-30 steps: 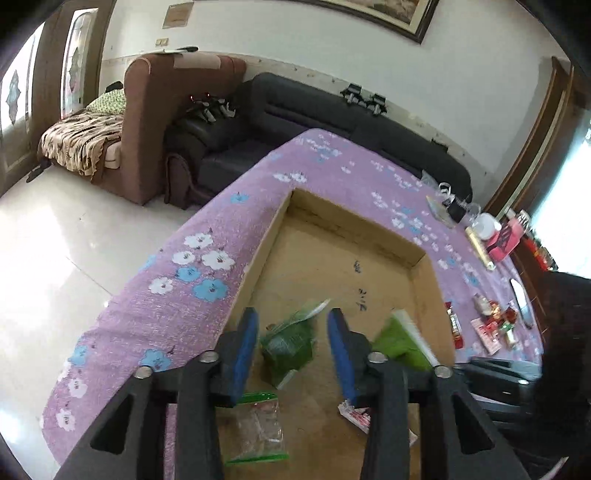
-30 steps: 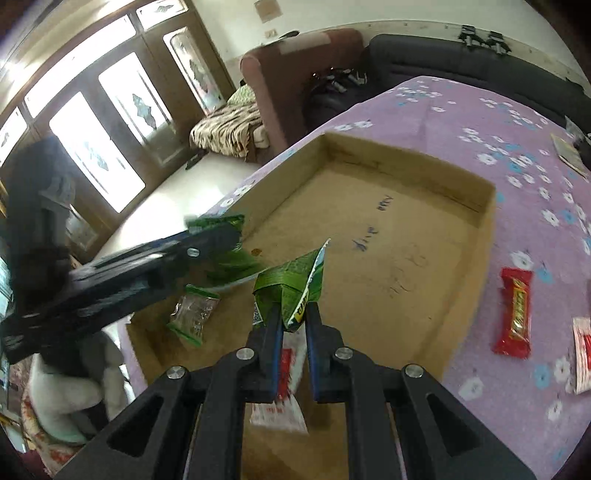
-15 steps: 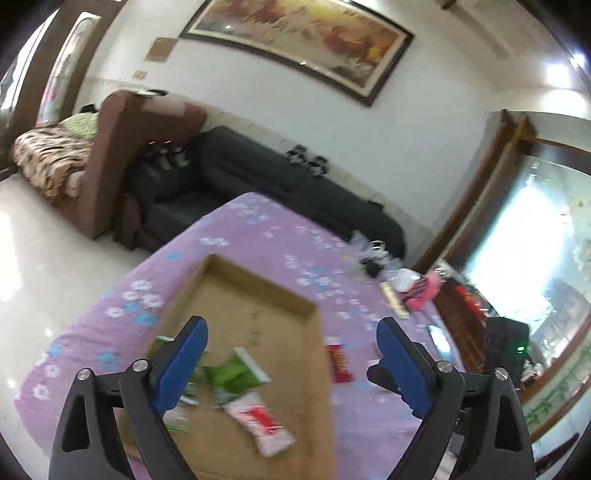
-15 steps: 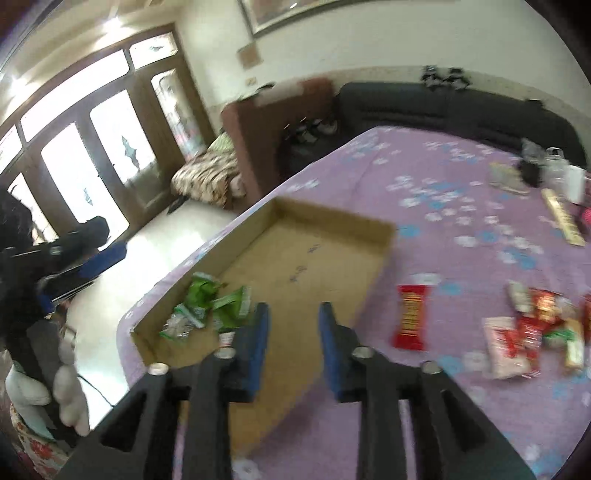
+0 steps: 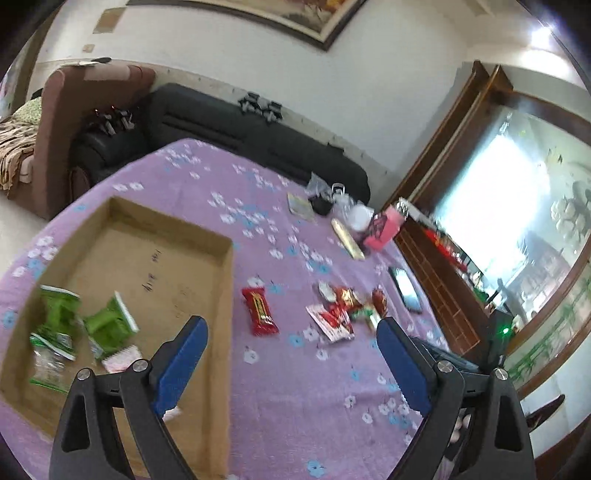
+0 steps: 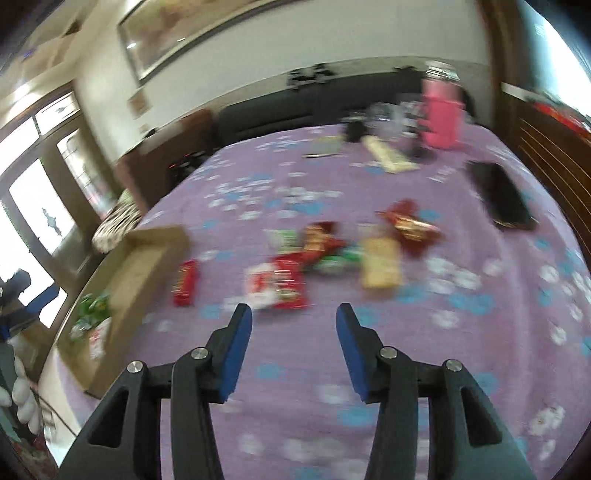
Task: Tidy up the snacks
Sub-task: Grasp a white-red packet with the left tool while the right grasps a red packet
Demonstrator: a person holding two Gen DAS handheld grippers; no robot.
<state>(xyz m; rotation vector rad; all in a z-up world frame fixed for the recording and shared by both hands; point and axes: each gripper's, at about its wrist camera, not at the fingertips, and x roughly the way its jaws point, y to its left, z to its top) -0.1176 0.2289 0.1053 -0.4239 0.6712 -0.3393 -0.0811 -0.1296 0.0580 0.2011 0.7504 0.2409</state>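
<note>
Left gripper [image 5: 291, 332]: blue-padded fingers spread wide, nothing between them, held above the counter [image 5: 295, 406], which wears a purple cloth printed with white and blue flowers. Right gripper [image 6: 294, 317]: likewise released, blue pads apart and empty, over the same cloth; this view is motion-blurred. Just beyond the left gripper's left finger, a shallow brown cardboard tray [image 5: 225, 295] with low raw-edged walls; dark handwriting on its floor, not legible. In the tray's near left corner, a cluster of snacks: crinkled green foil packets [image 5: 107, 325], a clear plastic pouch with green edges [image 5: 48, 365], a small pink-and-white packet [image 5: 120, 360]. On the cloth just right of the tray wall, a glossy red rectangular snack bar [image 5: 259, 311] lying flat, label too small to read. Further right, well apart from the tray, a loose heap of red, white and green wrappers [image 5: 343, 308], touching one another; the right wrist view adds a pale yellow rectangular pack [image 6: 380, 262] at the heap's edge. Beside the heap, a flat dark phone [image 5: 404, 290]. At the counter's far edge, a pink box [image 5: 384, 229], a long tan packet [image 5: 347, 238], clear glassware [image 5: 341, 195]. Behind: a black leather sofa [image 5: 258, 136], a brown armchair [image 5: 81, 99], a framed picture [image 5: 258, 14].
</note>
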